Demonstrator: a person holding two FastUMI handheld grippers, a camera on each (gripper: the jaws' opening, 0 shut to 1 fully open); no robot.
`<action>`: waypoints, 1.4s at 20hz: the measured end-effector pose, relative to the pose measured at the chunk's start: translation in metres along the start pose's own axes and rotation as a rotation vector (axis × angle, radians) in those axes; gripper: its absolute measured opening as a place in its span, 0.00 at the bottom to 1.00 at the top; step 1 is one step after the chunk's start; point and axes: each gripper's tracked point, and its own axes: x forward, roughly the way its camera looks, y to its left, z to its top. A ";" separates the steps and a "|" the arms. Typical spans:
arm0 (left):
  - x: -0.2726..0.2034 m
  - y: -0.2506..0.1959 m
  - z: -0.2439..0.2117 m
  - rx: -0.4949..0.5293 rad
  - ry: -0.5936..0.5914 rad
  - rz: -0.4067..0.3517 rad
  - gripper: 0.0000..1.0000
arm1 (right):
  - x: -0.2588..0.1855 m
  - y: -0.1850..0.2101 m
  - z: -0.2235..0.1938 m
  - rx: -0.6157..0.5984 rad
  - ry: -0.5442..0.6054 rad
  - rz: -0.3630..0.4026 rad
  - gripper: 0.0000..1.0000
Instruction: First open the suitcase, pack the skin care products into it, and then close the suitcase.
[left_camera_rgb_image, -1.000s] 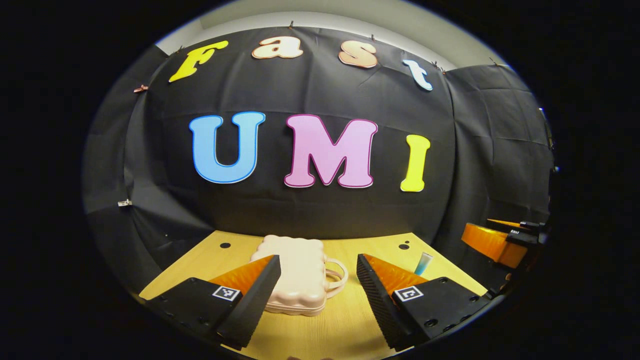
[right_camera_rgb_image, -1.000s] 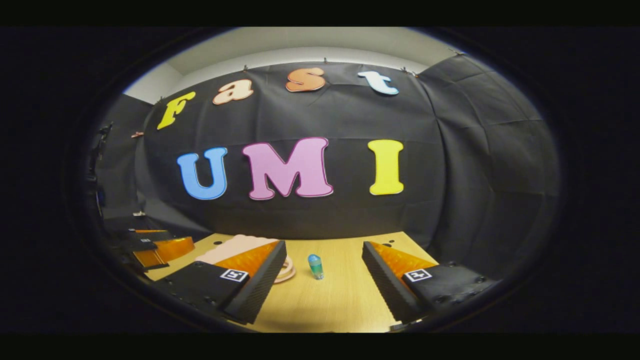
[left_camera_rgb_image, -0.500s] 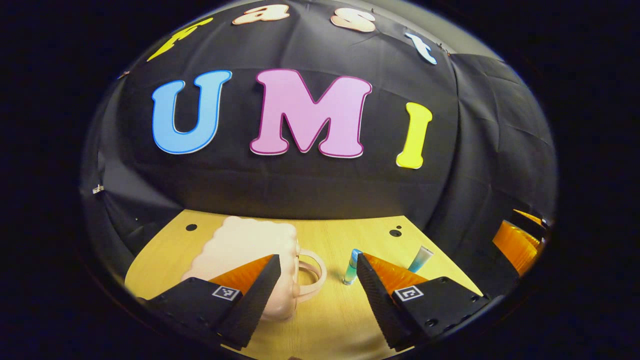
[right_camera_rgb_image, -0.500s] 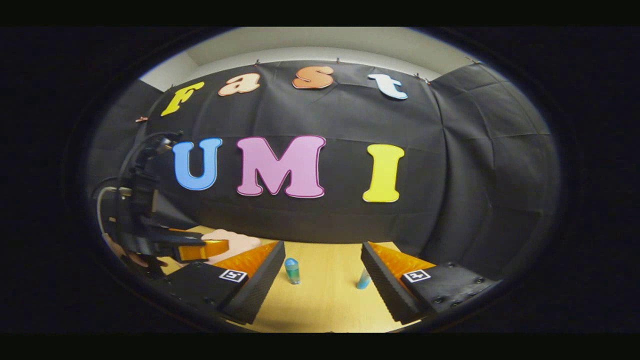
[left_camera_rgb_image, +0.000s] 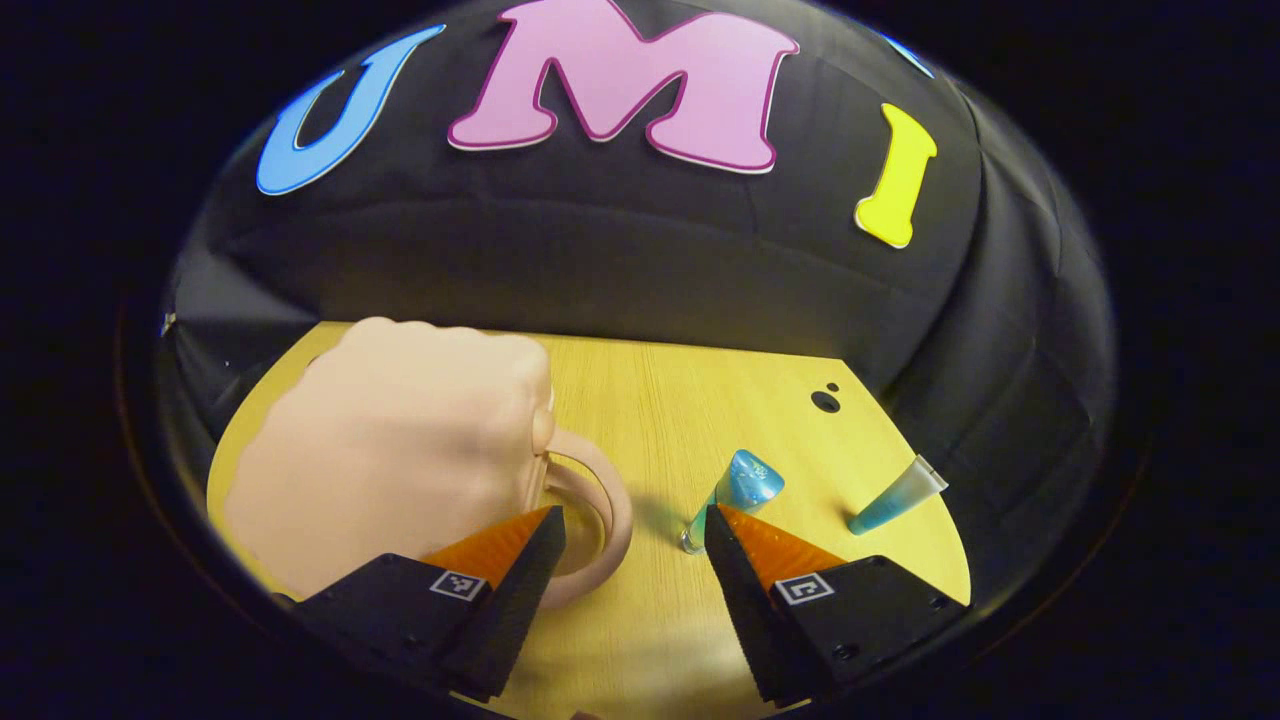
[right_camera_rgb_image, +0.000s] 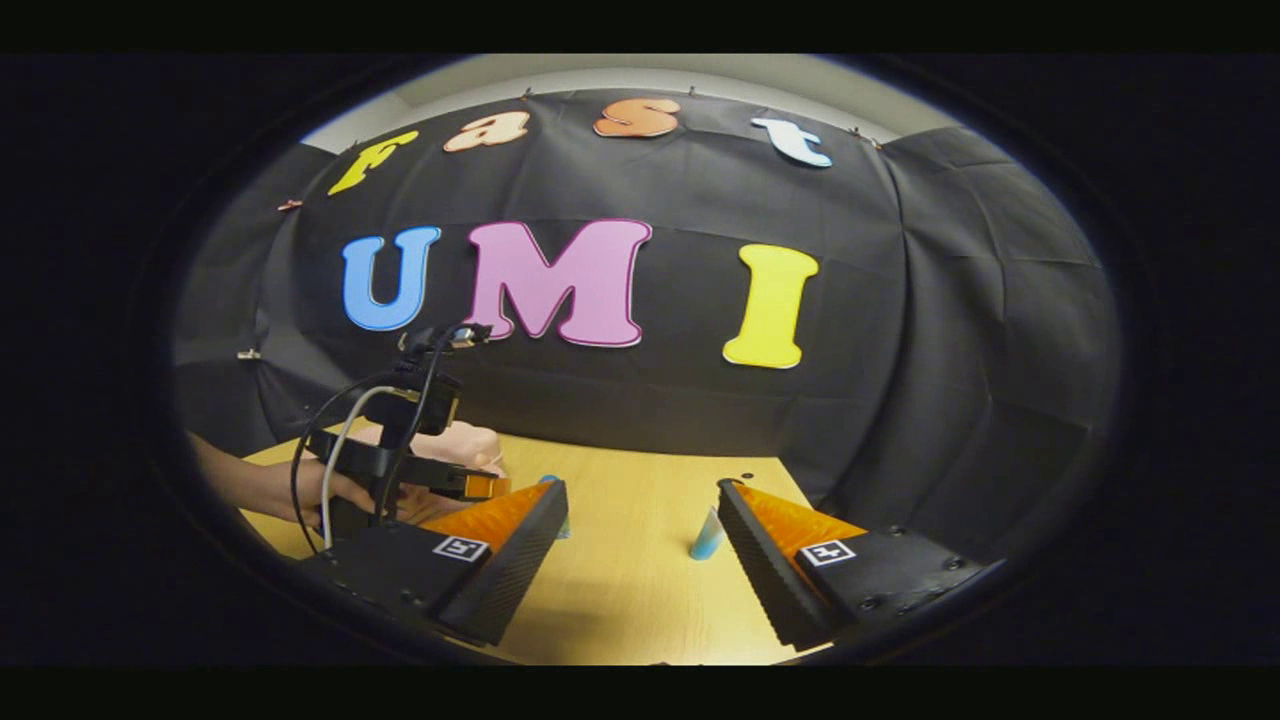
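Left hand-held gripper (left_camera_rgb_image: 632, 520) fingers spread apart, right hand-held gripper (right_camera_rgb_image: 640, 495) likewise spread, both holding nothing

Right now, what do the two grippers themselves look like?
Left gripper and right gripper alike: black blocky bodies, wedge fingers with ribbed inner faces, a small square black-and-white marker on each. In the right gripper view, white and black cables loop from the left gripper.

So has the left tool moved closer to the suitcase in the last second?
Yes. In the right gripper view the left tool has swung in from the table's left edge to hover over the pink suitcase.
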 end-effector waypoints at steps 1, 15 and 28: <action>0.008 0.001 -0.003 0.008 0.019 0.006 0.89 | 0.003 -0.007 -0.003 -0.001 0.007 -0.014 0.96; 0.067 0.028 -0.033 0.052 0.202 0.228 0.26 | 0.033 -0.045 -0.033 0.003 0.092 -0.040 0.97; -0.027 0.025 0.088 -0.094 -0.063 -0.012 0.06 | 0.029 0.001 -0.002 0.008 0.052 0.076 0.96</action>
